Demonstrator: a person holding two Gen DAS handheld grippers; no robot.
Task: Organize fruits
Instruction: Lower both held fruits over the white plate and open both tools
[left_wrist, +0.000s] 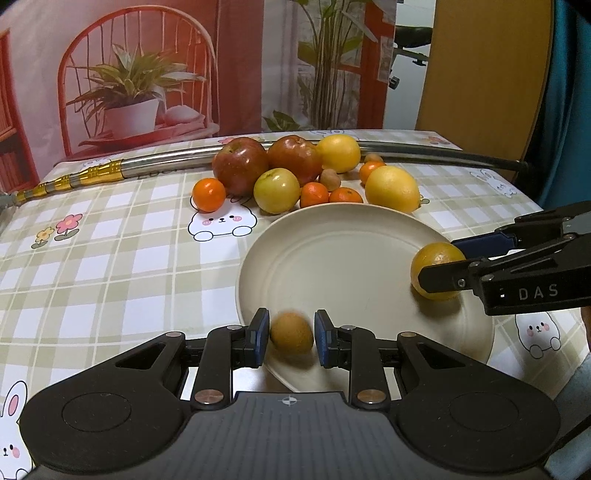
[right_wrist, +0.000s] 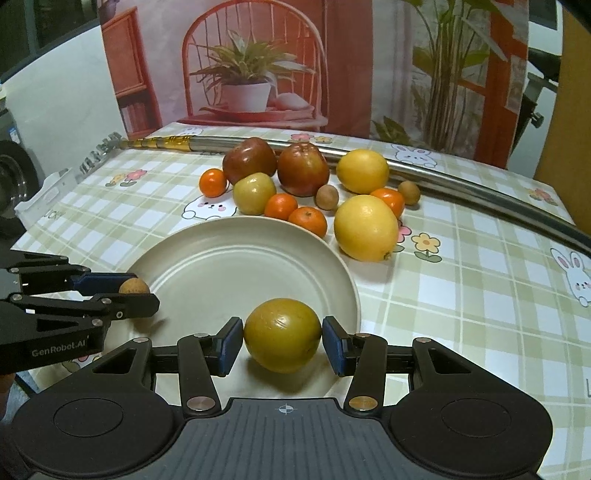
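left tongs (left_wrist: 291, 334): over near rim of plate, pads either side of a small brown fruit (left_wrist: 291, 333); fruit blurred, slight gaps at both pads, cannot tell if gripped or released
right tongs (right_wrist: 282, 336): spread around a yellow-green fruit (right_wrist: 282, 334) at plate's near edge; narrow gaps at both pads, not clenched
plate (right_wrist: 221, 258): cream, on checked worktop (right_wrist: 461, 295), otherwise bare
fruit pile: behind plate; two red apples (right_wrist: 303, 168), green apple (right_wrist: 254, 193), two lemons (right_wrist: 365, 227), several mandarins (right_wrist: 280, 205), two more small brown fruits (right_wrist: 327, 196)
metal pole (right_wrist: 461, 184): lies across worktop behind pile, gold end at left
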